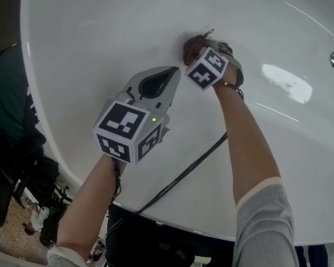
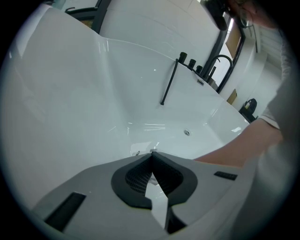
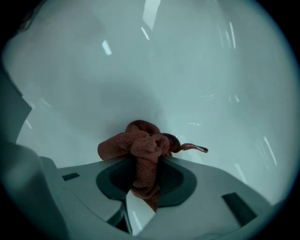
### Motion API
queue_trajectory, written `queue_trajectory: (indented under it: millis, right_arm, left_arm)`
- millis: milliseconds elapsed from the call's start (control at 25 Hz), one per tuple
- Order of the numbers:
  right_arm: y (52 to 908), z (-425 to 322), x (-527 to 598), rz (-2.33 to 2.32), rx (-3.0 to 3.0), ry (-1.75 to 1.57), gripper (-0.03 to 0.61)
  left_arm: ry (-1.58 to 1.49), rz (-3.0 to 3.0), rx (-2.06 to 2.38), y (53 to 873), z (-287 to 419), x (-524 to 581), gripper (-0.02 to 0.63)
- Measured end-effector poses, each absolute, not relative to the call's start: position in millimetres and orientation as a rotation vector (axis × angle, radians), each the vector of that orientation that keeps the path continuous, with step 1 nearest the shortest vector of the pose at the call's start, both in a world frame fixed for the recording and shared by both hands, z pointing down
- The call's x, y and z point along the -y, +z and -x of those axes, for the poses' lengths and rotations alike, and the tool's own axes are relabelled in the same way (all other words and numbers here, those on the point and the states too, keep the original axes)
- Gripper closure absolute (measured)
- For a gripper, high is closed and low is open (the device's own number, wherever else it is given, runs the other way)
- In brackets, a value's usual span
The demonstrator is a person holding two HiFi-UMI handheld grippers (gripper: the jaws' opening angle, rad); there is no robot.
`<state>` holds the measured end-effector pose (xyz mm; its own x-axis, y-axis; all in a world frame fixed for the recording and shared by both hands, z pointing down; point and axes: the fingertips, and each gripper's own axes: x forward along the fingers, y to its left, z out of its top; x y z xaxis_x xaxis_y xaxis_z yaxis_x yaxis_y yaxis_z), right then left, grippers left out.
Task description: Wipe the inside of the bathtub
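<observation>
R gripper point(image 3: 149, 159) clamped on brown cloth point(image 3: 136, 143), bunched past fingertips, at bathtub point(image 3: 140, 70) wall. L gripper point(image 2: 152, 155) tips together, empty.

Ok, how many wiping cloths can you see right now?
1: a bunched reddish-brown fabric cloth, clamped in the right gripper and held at the white bathtub's inner wall. The left gripper is shut with nothing in it. Others may lie outside these views.

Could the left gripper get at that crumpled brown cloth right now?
Probably yes: the left gripper, shut and empty, points at the crumpled brown cloth with only bare white bathtub between. The right gripper clamps it, though.
</observation>
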<state>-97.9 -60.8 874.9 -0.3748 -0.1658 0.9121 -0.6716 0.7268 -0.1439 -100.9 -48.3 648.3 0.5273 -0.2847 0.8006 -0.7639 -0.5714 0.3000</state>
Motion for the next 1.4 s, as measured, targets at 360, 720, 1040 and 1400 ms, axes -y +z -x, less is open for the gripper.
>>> queue_trajectory:
  millis: [360, 720, 1040, 1400]
  right_arm:
    - [872, 70, 79, -0.724, 1.861, 0.524, 0.457]
    - [877, 82, -27, -0.471, 1.920, 0.510, 0.457]
    - [881, 8, 126, -0.988, 1.759, 0.630, 0.457]
    - [874, 60, 52, -0.784, 1.785, 0.507, 0.457]
  left_arm:
    - [0.944, -2.112, 0.850, 649, 103, 48, 0.606]
    - [0.940, -2.119, 0.817, 648, 90, 39, 0.607]
    - [0.915, -2.110, 0.830, 649, 91, 41, 0.606]
    - [0.907, -2.101, 0.837, 648, 99, 44, 0.606]
